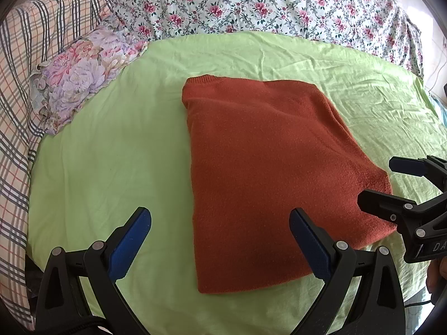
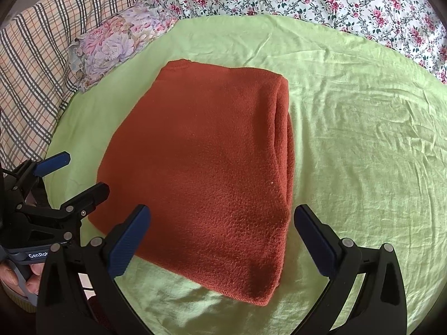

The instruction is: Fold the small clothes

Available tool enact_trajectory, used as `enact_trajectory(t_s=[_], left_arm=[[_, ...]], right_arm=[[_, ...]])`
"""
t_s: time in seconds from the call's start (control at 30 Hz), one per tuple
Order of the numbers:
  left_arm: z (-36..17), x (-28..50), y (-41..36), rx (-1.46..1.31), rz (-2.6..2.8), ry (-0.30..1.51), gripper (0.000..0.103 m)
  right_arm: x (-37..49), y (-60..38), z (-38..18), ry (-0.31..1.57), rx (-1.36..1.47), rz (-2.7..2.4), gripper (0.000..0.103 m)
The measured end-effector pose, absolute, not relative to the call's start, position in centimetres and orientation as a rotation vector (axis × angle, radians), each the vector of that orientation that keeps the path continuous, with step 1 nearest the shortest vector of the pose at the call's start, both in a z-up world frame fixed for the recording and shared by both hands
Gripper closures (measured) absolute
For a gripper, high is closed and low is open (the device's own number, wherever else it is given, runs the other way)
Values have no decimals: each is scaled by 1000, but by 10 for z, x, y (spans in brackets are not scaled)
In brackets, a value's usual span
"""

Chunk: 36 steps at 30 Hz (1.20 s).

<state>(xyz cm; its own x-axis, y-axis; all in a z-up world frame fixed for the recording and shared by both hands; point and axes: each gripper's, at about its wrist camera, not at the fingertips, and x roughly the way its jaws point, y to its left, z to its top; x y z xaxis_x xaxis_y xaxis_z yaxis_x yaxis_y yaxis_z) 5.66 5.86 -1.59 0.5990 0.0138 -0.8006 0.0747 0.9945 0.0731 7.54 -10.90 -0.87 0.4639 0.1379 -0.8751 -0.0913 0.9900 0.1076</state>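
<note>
Wrinkled lime-green bedsheet (image 1: 111,153) bearing the rust-orange knitted garment (image 1: 265,167), folded lengthwise; left claw (image 1: 220,240) and right claw (image 2: 222,240) (both spread, empty) might pinch sheet too, since both lie slack.

A daylit bed: green sheet (image 1: 111,153), floral quilt (image 1: 251,2) behind, plaid pillow (image 1: 19,83) and flowered cushion (image 1: 81,69) left.
</note>
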Motion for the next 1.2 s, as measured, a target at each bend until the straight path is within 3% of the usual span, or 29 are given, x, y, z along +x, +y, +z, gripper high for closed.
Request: enact_trajectory(t_s=[1.2], left_arm=[[-16,60,53,109,-40,931,3]], right_arm=[[75,-107,-4,1076,52,137,1]])
